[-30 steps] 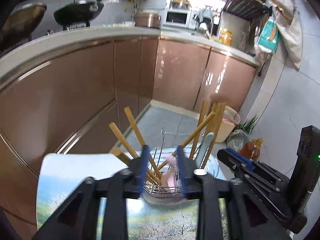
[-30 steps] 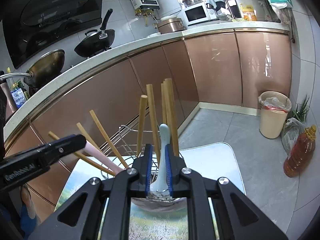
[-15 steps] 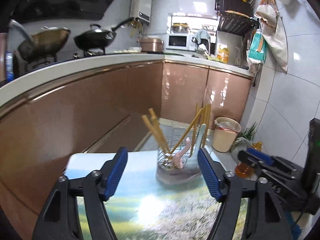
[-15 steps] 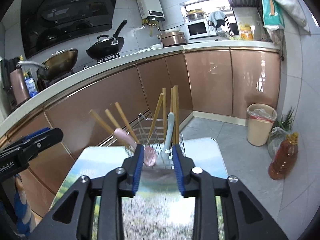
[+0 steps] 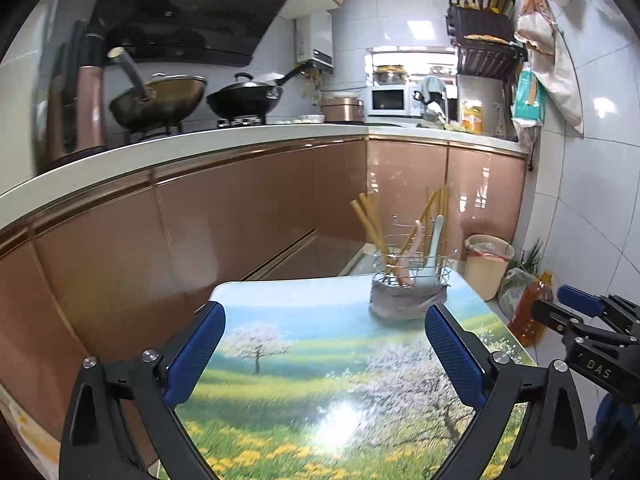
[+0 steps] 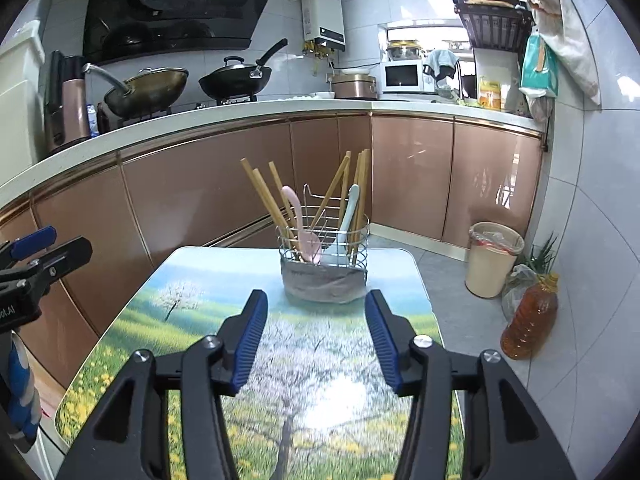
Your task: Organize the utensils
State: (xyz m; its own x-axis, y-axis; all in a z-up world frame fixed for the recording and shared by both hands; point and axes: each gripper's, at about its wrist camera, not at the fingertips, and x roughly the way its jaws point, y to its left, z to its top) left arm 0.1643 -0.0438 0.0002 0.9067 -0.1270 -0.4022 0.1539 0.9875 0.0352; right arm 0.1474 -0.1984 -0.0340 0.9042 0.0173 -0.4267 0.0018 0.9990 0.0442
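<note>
A small table (image 6: pixel 132 320) printed with a meadow and blossoming trees stands in a kitchen with copper-coloured cabinets. Near its far edge, at about twelve o'clock from the right tongs (image 6: pixel 316 344), sits a wire utensil holder (image 6: pixel 324 240) with a grey cloth (image 6: pixel 320 280) wrapped around its base. It holds wooden chopsticks (image 6: pixel 264 196) fanned upward, a pink spoon (image 6: pixel 298 224) leaning left and a pale blue spoon (image 6: pixel 344 224) leaning right. The right tongs are spread apart and grip nothing, well short of the holder. The left tongs (image 5: pixel 326 356) are also spread wide and hold nothing; from them the holder lies toward one o'clock. On the floor at three o'clock stand a beige bin (image 6: pixel 494 260) and an amber oil bottle (image 6: pixel 530 320).
</note>
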